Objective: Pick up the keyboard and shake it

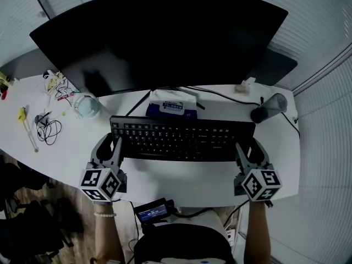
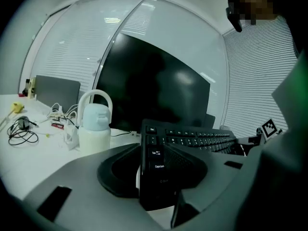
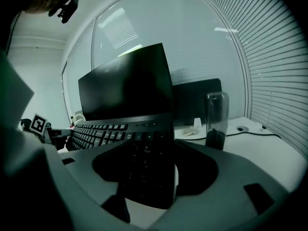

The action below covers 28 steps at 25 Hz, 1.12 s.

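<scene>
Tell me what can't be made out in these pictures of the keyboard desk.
- Stand of the monitor: head view, hidden under the screen.
- Label on the blue-and-white pack: head view, too small.
- Underside of the keyboard: all views, covered by the keyboard itself.
- Contents of the dark bottle: right gripper view, too dim.

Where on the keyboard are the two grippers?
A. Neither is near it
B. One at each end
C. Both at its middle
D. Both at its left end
B: the left gripper has the left end of the keyboard between its jaws, and the right gripper has the right end between its own.
</scene>
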Tool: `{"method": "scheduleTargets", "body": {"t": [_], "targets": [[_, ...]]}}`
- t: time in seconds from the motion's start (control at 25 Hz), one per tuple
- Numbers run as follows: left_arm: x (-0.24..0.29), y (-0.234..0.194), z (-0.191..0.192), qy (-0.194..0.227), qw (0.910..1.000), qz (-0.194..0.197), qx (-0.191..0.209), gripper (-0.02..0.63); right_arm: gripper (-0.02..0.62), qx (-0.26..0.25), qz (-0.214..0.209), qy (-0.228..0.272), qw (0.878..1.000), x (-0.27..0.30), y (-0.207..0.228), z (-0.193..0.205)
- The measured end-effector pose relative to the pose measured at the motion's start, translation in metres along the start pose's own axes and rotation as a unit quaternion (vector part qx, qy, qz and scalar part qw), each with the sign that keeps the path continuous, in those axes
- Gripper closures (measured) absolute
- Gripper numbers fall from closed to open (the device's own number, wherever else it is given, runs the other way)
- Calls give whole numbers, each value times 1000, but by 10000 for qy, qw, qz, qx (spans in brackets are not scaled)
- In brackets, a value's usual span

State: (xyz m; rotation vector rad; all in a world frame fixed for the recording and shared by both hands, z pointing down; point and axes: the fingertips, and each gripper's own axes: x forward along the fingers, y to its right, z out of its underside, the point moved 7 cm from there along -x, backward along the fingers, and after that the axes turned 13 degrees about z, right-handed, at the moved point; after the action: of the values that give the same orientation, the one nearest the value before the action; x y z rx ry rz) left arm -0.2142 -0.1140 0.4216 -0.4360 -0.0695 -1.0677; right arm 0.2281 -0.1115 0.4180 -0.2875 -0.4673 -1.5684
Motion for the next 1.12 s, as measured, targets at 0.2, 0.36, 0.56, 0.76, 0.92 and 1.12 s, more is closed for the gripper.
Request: {"method": "scheduleTargets", "body": {"t": [0.2,0.36,0.56,0.76,0.92,1.12], "targets": [[8,-7,28,-394,9988,-83,-273,454,314,15,24,-501,9987,16,6,25],[16,-14,49,-748,9959,-157,-488,454,314,9,66,-881,9961,27,10,44],[23,-21,72,-1179,9902,-225,-712,454,314,-31,89,-1290,9916,40,13,63],[27,-26,87,-1514,9842,-296,-874,454,314,-62,76,-1602,9870,49,13,75],[30,-29,89,-1668,9812,-336,-914,454,314,40,77,-1824,9832,54,14,82],[35,-29,92,-1786,9789,-348,-931,453,314,159,85,-2015,9793,56,17,91]]}}
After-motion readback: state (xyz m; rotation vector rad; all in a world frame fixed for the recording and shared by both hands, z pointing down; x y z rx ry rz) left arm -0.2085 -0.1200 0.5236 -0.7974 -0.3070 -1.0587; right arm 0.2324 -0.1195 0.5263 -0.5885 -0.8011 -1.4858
